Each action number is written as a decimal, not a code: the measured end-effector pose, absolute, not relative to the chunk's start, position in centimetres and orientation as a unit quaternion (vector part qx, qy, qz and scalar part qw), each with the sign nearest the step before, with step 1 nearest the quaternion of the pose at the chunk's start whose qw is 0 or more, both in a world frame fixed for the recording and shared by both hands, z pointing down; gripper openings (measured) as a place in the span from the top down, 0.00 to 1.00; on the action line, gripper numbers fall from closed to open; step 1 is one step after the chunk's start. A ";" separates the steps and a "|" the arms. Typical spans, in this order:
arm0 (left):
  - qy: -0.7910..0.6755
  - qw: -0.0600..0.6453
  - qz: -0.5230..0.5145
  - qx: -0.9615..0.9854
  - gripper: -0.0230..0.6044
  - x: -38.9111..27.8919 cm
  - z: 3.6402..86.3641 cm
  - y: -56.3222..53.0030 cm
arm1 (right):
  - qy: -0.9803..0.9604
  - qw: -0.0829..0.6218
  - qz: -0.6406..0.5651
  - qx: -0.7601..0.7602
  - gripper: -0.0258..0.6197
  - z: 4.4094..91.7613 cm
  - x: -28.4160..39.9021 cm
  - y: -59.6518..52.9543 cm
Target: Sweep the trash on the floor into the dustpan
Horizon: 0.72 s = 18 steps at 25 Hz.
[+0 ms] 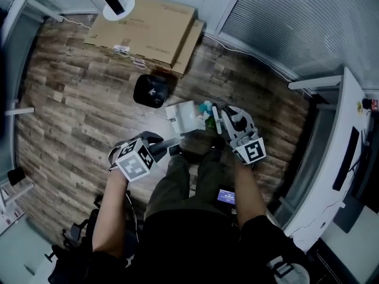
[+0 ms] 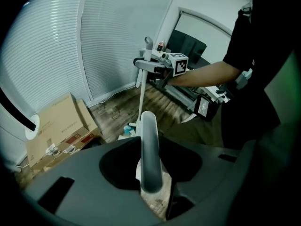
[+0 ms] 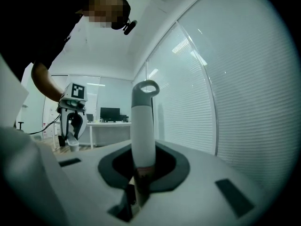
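Note:
In the head view the white dustpan (image 1: 185, 116) sits on the wood floor in front of the person's legs. Teal trash (image 1: 205, 106) lies right beside it. My left gripper (image 1: 161, 149) is shut on the dustpan's grey handle (image 2: 149, 149), which stands up between its jaws in the left gripper view. My right gripper (image 1: 224, 123) is shut on the broom handle (image 3: 142, 131), a white grip with a grey loop on top. The left gripper view shows the right gripper (image 2: 157, 66) holding the thin broom pole (image 2: 141, 100) upright over the teal trash (image 2: 127, 128). The broom head is mostly hidden.
A flat cardboard box (image 1: 145, 25) lies against the far wall, with a round black object (image 1: 151, 90) on the floor in front of it. A white desk (image 1: 331, 170) runs along the right. Slatted blinds (image 2: 56, 55) cover the windows. Bare wood floor (image 1: 71, 99) stretches to the left.

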<state>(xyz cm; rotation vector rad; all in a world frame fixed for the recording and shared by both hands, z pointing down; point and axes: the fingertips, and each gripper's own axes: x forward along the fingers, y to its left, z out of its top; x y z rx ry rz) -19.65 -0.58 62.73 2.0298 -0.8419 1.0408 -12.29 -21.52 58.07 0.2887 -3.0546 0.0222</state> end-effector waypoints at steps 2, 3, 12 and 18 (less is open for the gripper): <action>-0.326 0.346 0.399 0.785 0.78 -19.5 62.7 -0.5 | -0.993 0.014 0.021 0.111 0.90 57.3 -12.8 -21.3; -0.326 0.345 0.398 0.785 0.78 -19.5 62.7 -0.3 | -0.992 0.001 0.029 0.122 0.90 56.9 -13.0 -21.3; -0.334 0.340 0.385 0.790 0.78 -18.7 62.7 1.1 | -0.976 -0.102 0.103 0.162 0.90 53.8 -15.0 -21.1; -0.339 0.333 0.381 0.793 0.78 -18.4 62.9 1.1 | -0.982 -0.082 0.071 0.153 0.91 51.5 -13.8 -21.0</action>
